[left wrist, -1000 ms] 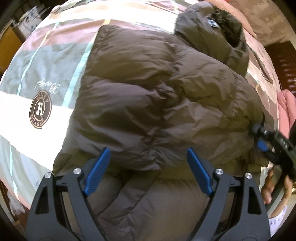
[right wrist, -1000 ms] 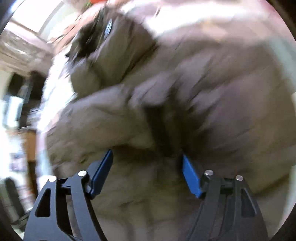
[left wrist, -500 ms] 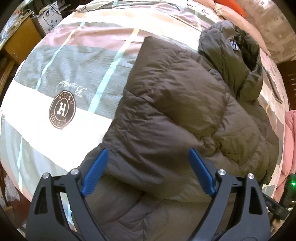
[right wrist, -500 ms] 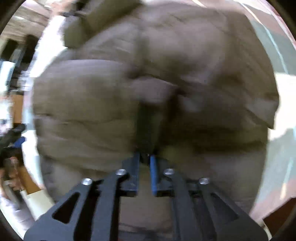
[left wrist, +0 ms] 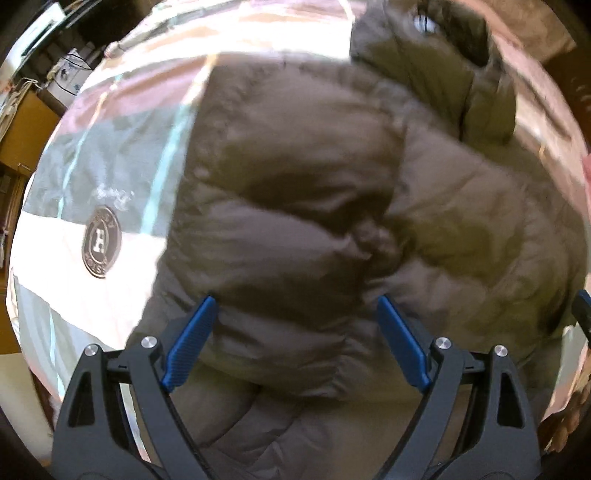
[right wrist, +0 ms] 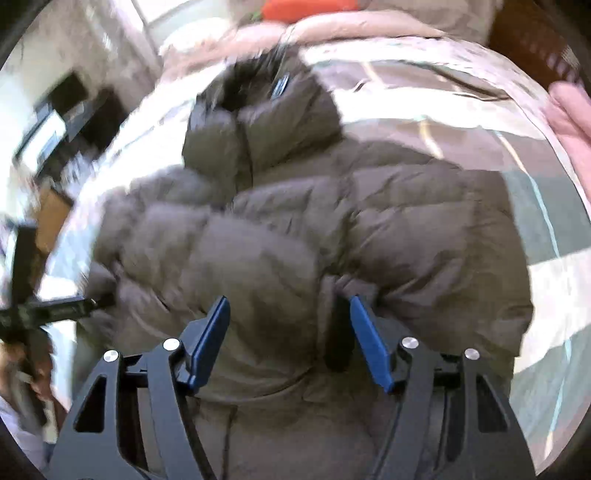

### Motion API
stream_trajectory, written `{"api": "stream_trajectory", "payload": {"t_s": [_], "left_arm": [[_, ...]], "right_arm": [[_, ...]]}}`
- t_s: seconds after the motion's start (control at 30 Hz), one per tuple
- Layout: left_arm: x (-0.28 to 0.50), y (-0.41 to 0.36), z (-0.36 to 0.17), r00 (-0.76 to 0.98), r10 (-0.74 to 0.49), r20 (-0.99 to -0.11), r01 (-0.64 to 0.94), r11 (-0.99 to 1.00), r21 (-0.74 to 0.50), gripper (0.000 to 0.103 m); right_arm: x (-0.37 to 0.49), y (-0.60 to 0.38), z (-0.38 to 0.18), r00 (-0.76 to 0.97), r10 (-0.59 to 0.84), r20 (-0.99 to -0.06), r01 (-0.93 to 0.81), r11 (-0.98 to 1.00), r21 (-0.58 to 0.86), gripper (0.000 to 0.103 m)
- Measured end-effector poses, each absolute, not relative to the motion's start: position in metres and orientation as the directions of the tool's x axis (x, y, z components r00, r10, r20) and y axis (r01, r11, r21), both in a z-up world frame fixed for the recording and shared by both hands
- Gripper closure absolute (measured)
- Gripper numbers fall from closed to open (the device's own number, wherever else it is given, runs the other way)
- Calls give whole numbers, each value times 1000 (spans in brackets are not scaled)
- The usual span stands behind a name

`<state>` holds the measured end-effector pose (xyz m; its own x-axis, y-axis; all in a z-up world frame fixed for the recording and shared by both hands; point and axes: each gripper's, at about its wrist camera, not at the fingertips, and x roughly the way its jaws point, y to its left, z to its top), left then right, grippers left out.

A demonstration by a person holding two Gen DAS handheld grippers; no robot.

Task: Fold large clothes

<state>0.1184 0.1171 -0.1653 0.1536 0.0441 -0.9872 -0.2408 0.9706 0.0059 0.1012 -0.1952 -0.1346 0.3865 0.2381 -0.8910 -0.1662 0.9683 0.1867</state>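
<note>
A brown puffer jacket [left wrist: 295, 206] lies on a bed with both sleeves folded in over its front; its hood [left wrist: 439, 62] is at the far end. It also fills the right wrist view [right wrist: 295, 229], hood [right wrist: 258, 122] at the top. My left gripper [left wrist: 295, 332] is open and empty above the jacket's lower part. My right gripper [right wrist: 288, 325] is open and empty over the folded sleeves near the jacket's middle. The left gripper shows at the left edge of the right wrist view [right wrist: 55, 306].
A striped bedspread [left wrist: 99, 184] with a round logo [left wrist: 101, 242] lies under the jacket. Wooden furniture [left wrist: 18, 122] stands left of the bed. A pink pillow [right wrist: 572, 129] and an orange item [right wrist: 306, 7] are at the head end.
My right gripper was shut on a jacket fold half a second ago; it has opened and let go. My left gripper stayed open and shifted over the jacket.
</note>
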Motion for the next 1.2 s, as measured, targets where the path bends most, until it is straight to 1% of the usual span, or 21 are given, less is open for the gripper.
{"api": "stream_trajectory", "payload": {"t_s": [0.03, 0.1, 0.13, 0.2, 0.3, 0.33, 0.4, 0.47, 0.53, 0.57, 0.6, 0.63, 0.67, 0.77, 0.83, 0.93, 0.97, 1.03, 1.13, 1.2], "left_arm": [[119, 119, -172, 135, 56, -989, -247, 969, 21, 13], [122, 125, -181, 119, 68, -991, -258, 965, 35, 11], [122, 128, -184, 119, 69, -990, -266, 963, 35, 9], [123, 130, -185, 118, 72, -990, -272, 961, 37, 8], [121, 131, -176, 125, 86, -988, -277, 960, 49, 8], [119, 131, -172, 135, 83, -987, -277, 960, 42, 8], [117, 131, -165, 158, 67, -985, -273, 962, 21, 8], [116, 132, -166, 160, 74, -984, -266, 964, 30, 6], [113, 136, -175, 122, 96, -988, -267, 962, 60, 6], [113, 139, -182, 97, 93, -991, -272, 960, 64, 4], [112, 143, -188, 83, 81, -993, -278, 959, 55, 3], [112, 147, -193, 73, 74, -995, -284, 957, 51, 2], [112, 149, -196, 62, 76, -995, -283, 957, 56, 2], [109, 151, -192, 56, 91, -994, -290, 954, 71, 2], [105, 153, -177, 82, 105, -991, -309, 948, 75, 2], [99, 162, -150, 164, 119, -979, -359, 932, 53, 2], [98, 164, -144, 187, 115, -976, -375, 926, 37, 2], [98, 165, -131, 251, 75, -965, -396, 918, -32, 2], [108, 153, -124, 288, 17, -957, -370, 924, -95, 2], [116, 140, -129, 292, -4, -957, -336, 936, -106, 2]], "right_arm": [[105, -188, -150, 358, 198, -913, -176, 974, 143, 35], [113, -187, -169, 333, 156, -930, -156, 982, 108, 35], [117, -190, -180, 312, 166, -936, -136, 982, 129, 35], [125, -188, -191, 284, 173, -943, -116, 982, 146, 35], [123, -185, -183, 294, 162, -942, -117, 984, 133, 35], [119, -186, -174, 318, 179, -931, -115, 982, 150, 34], [113, -188, -156, 375, 261, -890, -150, 964, 219, 29], [112, -186, -152, 381, 293, -877, -191, 953, 235, 21], [114, -181, -168, 326, 250, -912, -193, 962, 194, 21], [117, -178, -178, 291, 217, -932, -186, 968, 167, 21], [118, -177, -191, 238, 159, -958, -174, 978, 119, 21], [119, -178, -204, 186, 102, -977, -159, 985, 73, 18], [121, -183, -218, 128, 102, -987, -128, 988, 85, 12], [125, -193, -221, 87, 152, -985, -60, 987, 147, 12], [128, -200, -207, 120, 180, -976, -21, 984, 178, 12], [130, -213, -182, 200, 223, -954, 28, 972, 233, 12], [129, -217, -175, 230, 227, -946, 39, 969, 242, 12], [128, -229, -156, 339, 247, -908, 55, 958, 281, 12], [128, -229, -140, 447, 292, -846, 5, 945, 328, 12], [134, -217, -140, 455, 327, -828, -47, 938, 345, 12]]}}
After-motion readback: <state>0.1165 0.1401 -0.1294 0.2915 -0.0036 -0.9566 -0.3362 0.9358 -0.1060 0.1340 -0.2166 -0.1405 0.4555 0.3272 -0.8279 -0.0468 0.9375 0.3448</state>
